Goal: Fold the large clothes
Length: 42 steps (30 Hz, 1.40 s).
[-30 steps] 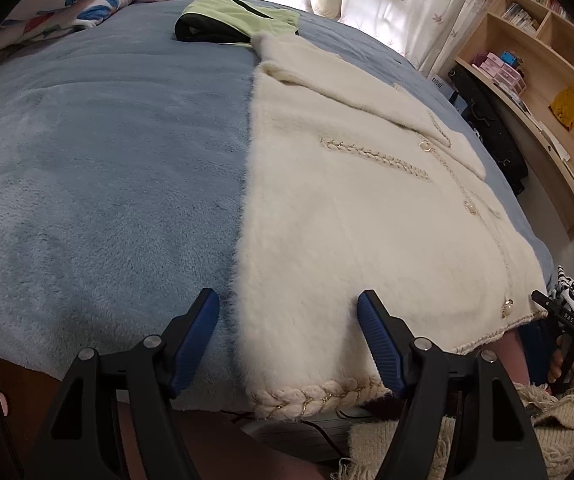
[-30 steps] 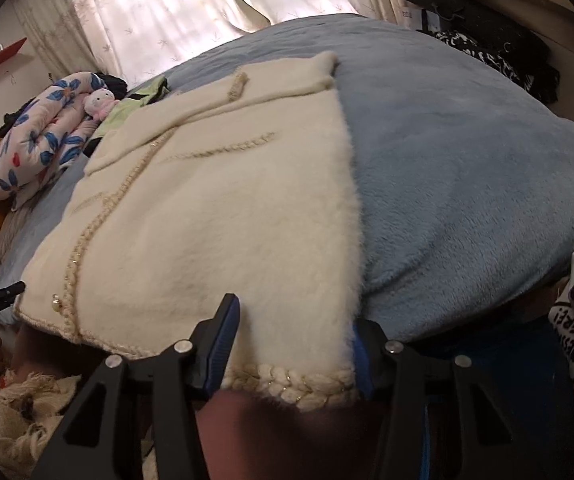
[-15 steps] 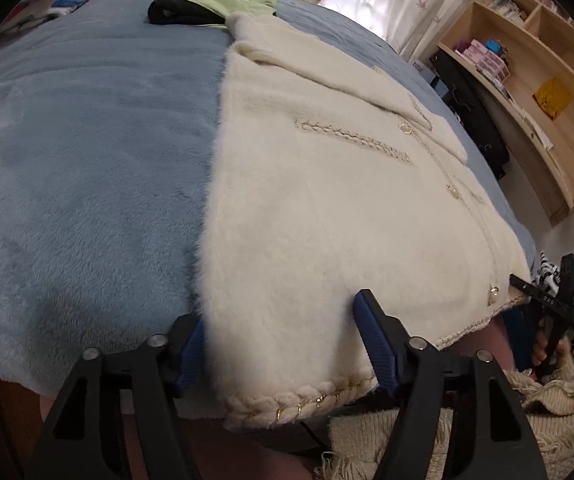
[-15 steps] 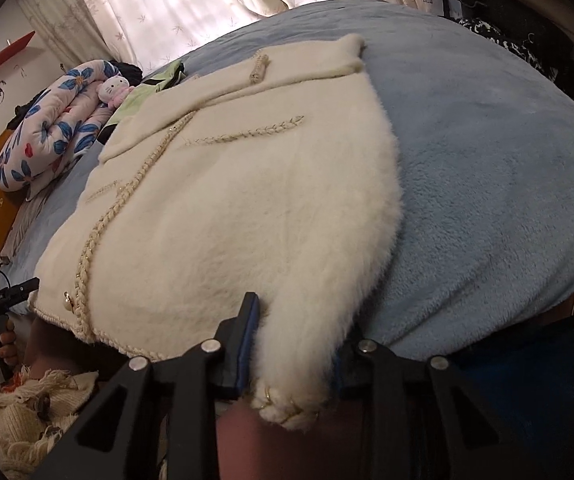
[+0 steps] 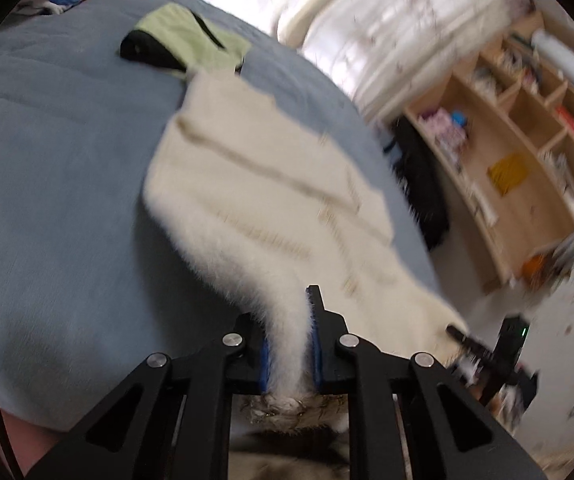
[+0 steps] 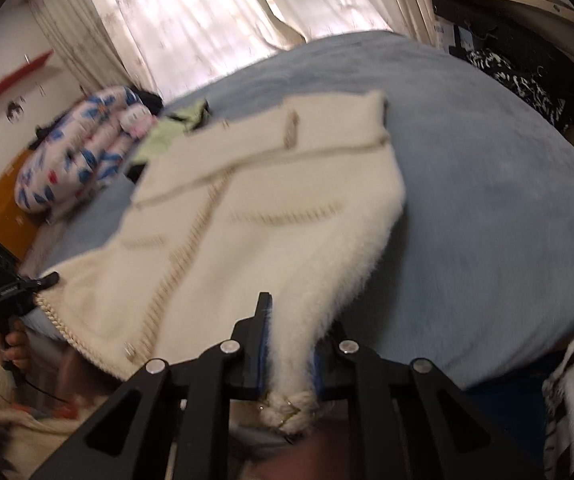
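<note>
Left wrist view: the left gripper [image 5: 289,344] has its jaws closing on a bunched corner of the cream cardigan [image 5: 271,184] — the fuzzy cloth fills the narrow gap between the blue pads [image 5: 315,344], with the braided hem poking out behind. Beyond the grip, the cardigan lies across the blue blanket [image 5: 47,184], its far end touching a green and black garment [image 5: 183,42]. A wooden shelf [image 5: 527,160] stands at right.

Right wrist view: the right gripper [image 6: 290,350] likewise is closing on the cardigan's [image 6: 247,224] other hem corner, the cloth pinched between its pads [image 6: 263,350] and pulled up off the blanket [image 6: 487,208]. At far left the other gripper [image 6: 49,280] holds the opposite corner — a floral quilt [image 6: 71,152] lies behind.
</note>
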{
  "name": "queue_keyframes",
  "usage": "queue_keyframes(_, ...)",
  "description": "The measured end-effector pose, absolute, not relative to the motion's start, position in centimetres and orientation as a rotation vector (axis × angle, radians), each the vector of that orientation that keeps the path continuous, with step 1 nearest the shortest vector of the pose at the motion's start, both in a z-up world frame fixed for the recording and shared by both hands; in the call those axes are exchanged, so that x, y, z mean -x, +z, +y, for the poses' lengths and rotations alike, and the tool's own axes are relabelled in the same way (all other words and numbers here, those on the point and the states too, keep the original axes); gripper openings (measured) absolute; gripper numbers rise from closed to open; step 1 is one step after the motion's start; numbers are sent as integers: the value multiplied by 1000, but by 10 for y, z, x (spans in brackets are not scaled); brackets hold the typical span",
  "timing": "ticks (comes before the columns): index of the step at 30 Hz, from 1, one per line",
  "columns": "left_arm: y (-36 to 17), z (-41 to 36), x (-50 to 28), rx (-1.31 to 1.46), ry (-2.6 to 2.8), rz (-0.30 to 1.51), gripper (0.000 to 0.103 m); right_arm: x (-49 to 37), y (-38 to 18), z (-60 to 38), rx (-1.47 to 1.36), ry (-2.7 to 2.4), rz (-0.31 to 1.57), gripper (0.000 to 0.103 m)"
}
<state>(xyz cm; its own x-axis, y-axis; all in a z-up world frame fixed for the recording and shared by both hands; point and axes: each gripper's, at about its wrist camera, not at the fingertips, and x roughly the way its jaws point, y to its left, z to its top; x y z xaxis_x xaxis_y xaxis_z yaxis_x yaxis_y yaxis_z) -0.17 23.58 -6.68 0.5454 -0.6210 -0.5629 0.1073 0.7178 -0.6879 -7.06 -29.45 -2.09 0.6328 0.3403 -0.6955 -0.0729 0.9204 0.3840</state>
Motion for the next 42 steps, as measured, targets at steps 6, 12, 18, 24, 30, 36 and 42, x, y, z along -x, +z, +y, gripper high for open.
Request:
queue_keyframes(6, -30, 241, -52, 753, -391, 836, 12, 16, 19, -313, -489, 250, 777, 15)
queue_keyframes(12, -14, 252, -145, 776, -292, 825, 12, -78, 43, -330, -587, 225, 755, 15)
queue_keyframes(18, -37, 260, -259, 804, -190, 868, 17, -195, 23, -354, -657, 102, 798, 20)
queue_keyframes(24, -90, 251, -328, 751, -122, 998, 27, -261, -33, -368, -692, 13, 920, 39)
queue_keyframes(30, -110, 246, -339, 619, -145, 1009, 35, -282, -66, -375, -542, -19, 1001, 40)
queue_keyframes(36, -116, 247, -343, 463, -163, 1022, 36, -307, -84, -362, -411, 26, 1049, 40)
queue_keyframes(42, -131, 247, -362, 348, -143, 1069, 36, -340, -98, -342, -313, 32, 1103, 42)
